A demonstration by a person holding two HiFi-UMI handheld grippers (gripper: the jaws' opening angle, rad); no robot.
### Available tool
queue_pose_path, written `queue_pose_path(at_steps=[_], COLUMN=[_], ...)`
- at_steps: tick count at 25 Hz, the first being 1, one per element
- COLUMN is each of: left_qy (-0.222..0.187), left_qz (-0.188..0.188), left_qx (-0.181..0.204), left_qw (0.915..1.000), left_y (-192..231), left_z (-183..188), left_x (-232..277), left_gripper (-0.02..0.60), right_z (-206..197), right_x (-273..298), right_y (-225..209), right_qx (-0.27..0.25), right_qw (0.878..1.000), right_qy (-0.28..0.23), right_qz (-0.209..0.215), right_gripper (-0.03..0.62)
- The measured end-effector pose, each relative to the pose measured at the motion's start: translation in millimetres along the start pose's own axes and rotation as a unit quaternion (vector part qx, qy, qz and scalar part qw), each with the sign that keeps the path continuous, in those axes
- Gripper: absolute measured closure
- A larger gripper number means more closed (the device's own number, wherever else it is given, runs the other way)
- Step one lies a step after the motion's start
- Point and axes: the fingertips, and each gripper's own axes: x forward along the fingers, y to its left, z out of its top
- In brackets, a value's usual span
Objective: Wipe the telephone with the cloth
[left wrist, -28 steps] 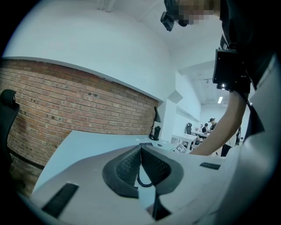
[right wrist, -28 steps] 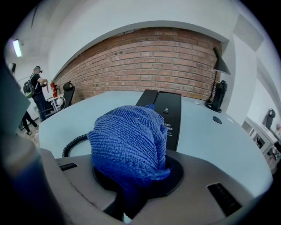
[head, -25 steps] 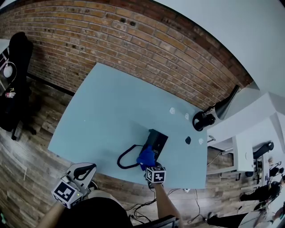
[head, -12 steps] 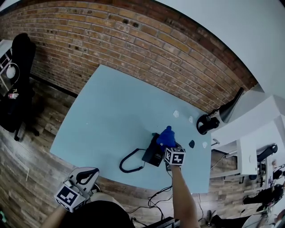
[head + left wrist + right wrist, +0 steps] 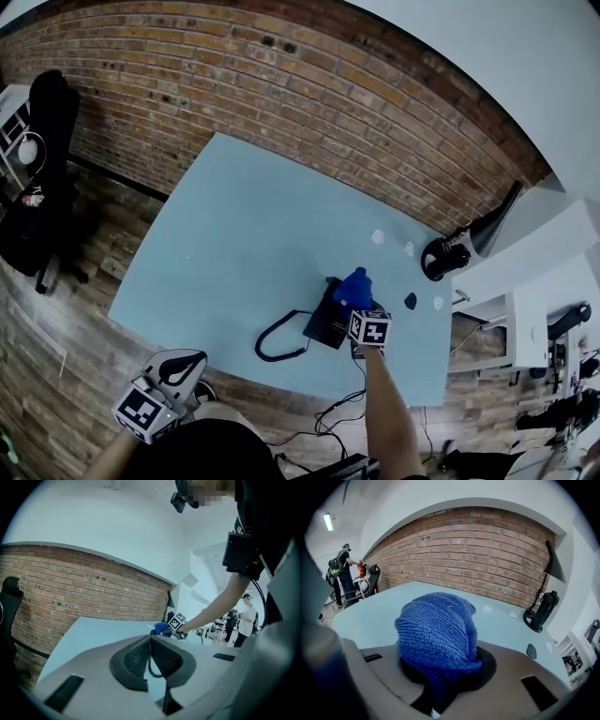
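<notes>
— What carries everything?

— A pale blue bench point(image 5: 234, 225) set against a brick wall point(image 5: 281, 84). The black telephone point(image 5: 325, 323) lies by the bench's near edge, toward the right corner. Its coiled cord point(image 5: 259, 345) loops out leftward along that edge.

— And the grippers?

— The left gripper point(image 5: 187, 356) hangs off the bench, outside the near edge toward the left corner. Its fingers are pressed together with nothing between them. The right gripper point(image 5: 357, 305) is over the telephone's right end, fingers clenched on a bunched blue cloth point(image 5: 353, 286).

— Is the cloth on the phone?

— It sits over the telephone's far right part, but from overhead I can't be sure it touches.

— Anything smaller?

— A few white scraps point(image 5: 377, 236) lie toward the far right corner.
</notes>
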Motion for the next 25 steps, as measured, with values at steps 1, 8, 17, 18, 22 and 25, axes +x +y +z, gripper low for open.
queue_pose_path(at_steps=[1,8,17,18,22,25], left_qy=[0.001,0.0,0.002,0.003,0.003,0.002], left_qz=[-0.003,-0.012,-0.018,-0.019,-0.021,-0.021], left_qx=[0.001,0.006,0.006,0.007,0.007,0.005], left_qw=[1.0,0.9999,0.9998,0.9998,0.9998,0.9998], left_y=[-2,-6,-4,-5,-6,-7], left_z=[0,1,1,1,0,0], left_x=[2,8,5,5,5,5], left_gripper=[0.56,0.56,0.56,0.56,0.56,0.56], right_z=[-1,-18,-32,-34,-41,-45], right_x=[0,-8,-15,-16,-19,-21], right_y=[1,10,23,24,29,31], right_qx=[0.0,0.0,0.029,0.03,0.033,0.038], right_qw=[1.0,1.0,0.999,0.999,0.999,0.999], right_qy=[0.0,-0.013,-0.027,-0.029,-0.031,-0.033], right_qz=[0.0,-0.002,-0.01,-0.012,-0.014,-0.015], right_gripper=[0.485,0.485,0.485,0.485,0.485,0.485])
